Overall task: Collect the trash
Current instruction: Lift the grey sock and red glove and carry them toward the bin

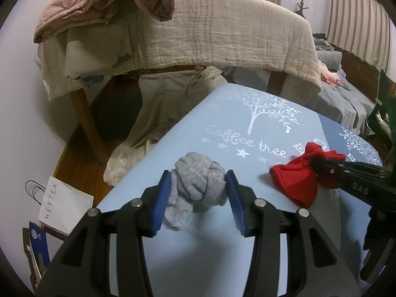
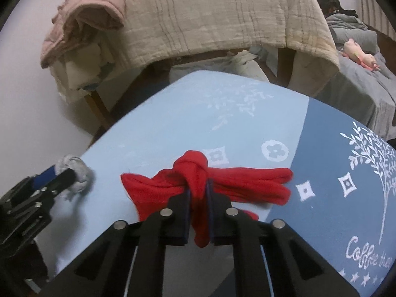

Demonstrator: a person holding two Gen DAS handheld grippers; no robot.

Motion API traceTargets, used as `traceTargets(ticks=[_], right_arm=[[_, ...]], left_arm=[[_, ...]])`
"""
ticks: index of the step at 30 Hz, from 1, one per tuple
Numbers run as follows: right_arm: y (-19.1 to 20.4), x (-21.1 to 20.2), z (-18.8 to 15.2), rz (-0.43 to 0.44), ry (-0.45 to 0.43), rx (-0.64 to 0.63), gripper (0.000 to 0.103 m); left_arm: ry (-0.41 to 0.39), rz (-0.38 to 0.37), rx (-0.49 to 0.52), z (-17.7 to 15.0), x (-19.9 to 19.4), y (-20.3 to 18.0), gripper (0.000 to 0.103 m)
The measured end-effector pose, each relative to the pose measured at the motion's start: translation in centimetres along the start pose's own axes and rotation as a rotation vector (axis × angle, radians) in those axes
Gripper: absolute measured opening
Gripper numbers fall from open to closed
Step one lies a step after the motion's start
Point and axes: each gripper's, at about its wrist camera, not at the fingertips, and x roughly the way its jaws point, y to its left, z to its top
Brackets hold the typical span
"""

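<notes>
Blue tablecloth (image 1: 247,128) covers the near surface. Left gripper (image 1: 198,185) stands open, its pads flanking the grey bundle (image 1: 198,180) dead ahead. Right gripper (image 2: 198,198) is clamped on the red bundle's (image 2: 198,170) knot; its tails run left-right.

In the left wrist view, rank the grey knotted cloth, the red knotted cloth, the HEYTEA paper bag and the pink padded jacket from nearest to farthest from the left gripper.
1. grey knotted cloth: between the fingers of the left gripper.
2. red knotted cloth: to the right on the tabletop, clamped in the right gripper.
3. HEYTEA paper bag: down on the floor, left.
4. pink padded jacket: far back, upper left, draped over the chair.
</notes>
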Motion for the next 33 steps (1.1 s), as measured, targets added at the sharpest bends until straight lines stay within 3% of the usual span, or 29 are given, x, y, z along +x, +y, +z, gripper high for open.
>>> traceTargets(ticks=[17, 33], right_arm=[[-2.0, -12.9, -1.5, 0.011, -0.153, -0.002, 0.011], [-5.9, -25.3, -5.3, -0.074, -0.25, 0.046, 0.011]], left_arm=[[-0.072, -0.059, 0.066, 0.1, -7.1, -6.8, 0.044], [-0.128, -0.19, 0.163, -0.2, -15.2, -16.2, 0.044]])
